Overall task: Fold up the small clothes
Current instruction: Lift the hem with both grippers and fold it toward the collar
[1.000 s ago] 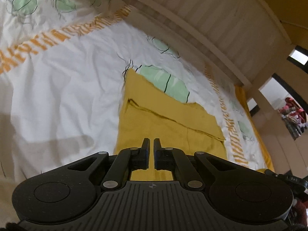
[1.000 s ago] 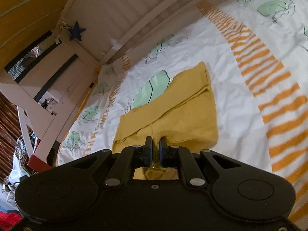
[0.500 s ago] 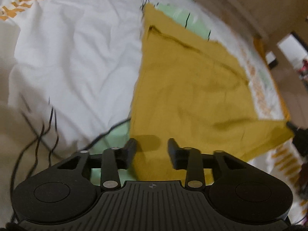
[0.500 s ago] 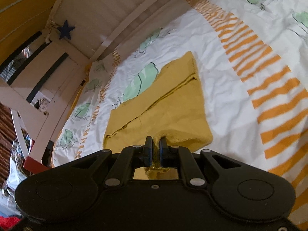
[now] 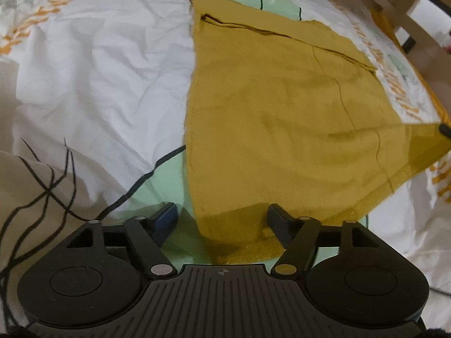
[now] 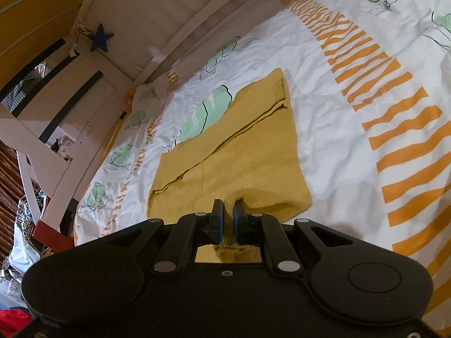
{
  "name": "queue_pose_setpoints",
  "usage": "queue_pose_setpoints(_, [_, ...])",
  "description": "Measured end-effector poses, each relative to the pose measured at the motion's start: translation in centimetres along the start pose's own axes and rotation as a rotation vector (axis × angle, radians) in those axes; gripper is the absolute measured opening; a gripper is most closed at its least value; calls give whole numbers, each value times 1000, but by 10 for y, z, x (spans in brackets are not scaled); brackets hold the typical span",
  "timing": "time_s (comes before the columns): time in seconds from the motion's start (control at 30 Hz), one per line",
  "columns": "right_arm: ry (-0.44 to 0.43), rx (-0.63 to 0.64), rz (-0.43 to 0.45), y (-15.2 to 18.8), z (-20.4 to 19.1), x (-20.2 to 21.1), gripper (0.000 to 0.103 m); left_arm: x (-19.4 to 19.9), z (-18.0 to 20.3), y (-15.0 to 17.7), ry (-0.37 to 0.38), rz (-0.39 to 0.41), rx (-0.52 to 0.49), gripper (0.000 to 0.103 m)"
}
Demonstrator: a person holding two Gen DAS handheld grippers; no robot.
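A mustard-yellow garment (image 5: 282,118) lies spread flat on the bed cover; it also shows in the right wrist view (image 6: 239,152). My left gripper (image 5: 222,217) is open, low over the cloth's near corner, with that corner lying between the two fingers. My right gripper (image 6: 228,219) is shut on another near corner of the garment and lifts it a little off the bed. The right gripper's tip (image 5: 445,129) shows at the far right of the left wrist view, holding the raised corner.
The bed cover (image 6: 352,129) is white with orange stripes and green leaf prints. A white slatted bed rail (image 6: 174,36) runs along the far side. A white frame and cluttered room (image 6: 33,146) lie at the left.
My left gripper opened and dropped down to the cloth's near corner. My right gripper stayed shut on its corner and shifted slightly.
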State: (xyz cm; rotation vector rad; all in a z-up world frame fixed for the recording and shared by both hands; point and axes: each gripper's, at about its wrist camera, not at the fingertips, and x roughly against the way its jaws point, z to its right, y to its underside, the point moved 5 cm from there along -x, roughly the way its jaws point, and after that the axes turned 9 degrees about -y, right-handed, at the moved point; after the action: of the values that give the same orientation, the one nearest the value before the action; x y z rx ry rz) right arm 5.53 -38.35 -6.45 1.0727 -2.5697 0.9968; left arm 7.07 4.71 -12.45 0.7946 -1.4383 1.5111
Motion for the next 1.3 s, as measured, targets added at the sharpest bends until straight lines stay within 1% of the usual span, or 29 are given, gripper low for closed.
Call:
queue_pose_setpoints(0.1, [-5, 2, -1, 1, 0, -1, 15, -2, 2, 0, 16, 0, 27, 75])
queue_pose_setpoints(0.27, [-11, -6, -4, 1, 0, -3, 15, -2, 10, 1, 52, 12, 59, 74])
queue_pose_setpoints(0.33, [-12, -7, -6, 2, 0, -4, 15, -1, 9, 0, 43, 19, 85, 62])
queue_pose_setpoints(0.37, [-12, -6, -6, 2, 0, -4, 15, 0, 7, 0, 28, 26, 103, 47])
queue_pose_setpoints(0.4, [-12, -6, -6, 2, 0, -4, 15, 1, 5, -1, 14, 34, 121, 28])
queue_pose_setpoints(0.43, [-12, -7, -5, 2, 0, -4, 15, 2, 2, -1, 21, 45, 137, 18])
queue_pose_setpoints(0.47, [-11, -7, -3, 2, 0, -4, 15, 3, 0, -2, 51, 51, 160, 6])
queue_pose_setpoints(0.5, [-11, -7, -3, 2, 0, -4, 15, 4, -2, -3, 94, 56, 192, 6])
queue_pose_setpoints(0.53, [-11, -7, -2, 2, 0, -4, 15, 6, -3, -4, 116, 68, 216, 6])
queue_pose_setpoints(0.63, [-9, -7, 9, 1, 0, -3, 15, 16, 1, -12, 124, 138, 221, 5])
queue_pose_setpoints(0.73, [-8, -3, 29, -3, -2, -1, 15, 26, 1, -28, 156, 190, 263, 5])
queue_pose_setpoints(0.9, [-24, 28, 55, -17, -13, -2, 15, 46, -3, -72, 181, 296, 290, 5])
queue_pose_setpoints(1.07, [-42, 43, 101, -45, -22, -12, 15, 57, -4, -119, 195, 381, 307, 5])
queue_pose_setpoints(1.17, [-46, 43, 130, -65, -22, -22, 15, 59, -6, -145, 194, 421, 327, 5])
queue_pose_setpoints(1.2, [-46, 37, 137, -71, -21, -26, 15, 57, -7, -155, 197, 431, 338, 3])
queue_pose_setpoints(1.3, [-48, 13, 151, -90, -15, -40, 15, 50, -8, -180, 205, 443, 366, 3])
